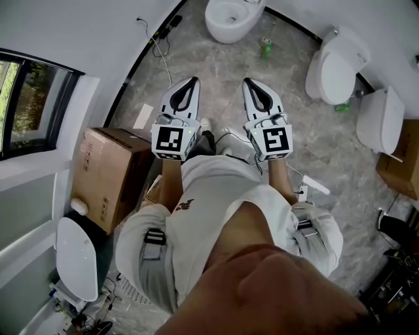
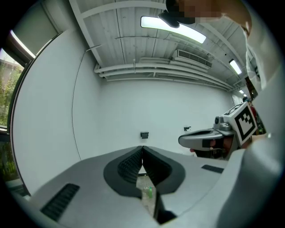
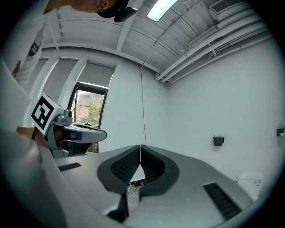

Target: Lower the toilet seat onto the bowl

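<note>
This looks like a bare test or display room, not a home bathroom. An open white ceramic toilet bowl (image 1: 229,18), a white toilet with its lid down (image 1: 337,65) and a third white toilet (image 1: 381,119) stand apart on one grey marble-pattern floor (image 1: 209,78). A brown cardboard box (image 1: 108,173) and loose black cables (image 1: 157,42) sit beside plain white walls, under exposed white ceiling pipes (image 2: 147,71) and a long strip light (image 2: 173,29).
</note>
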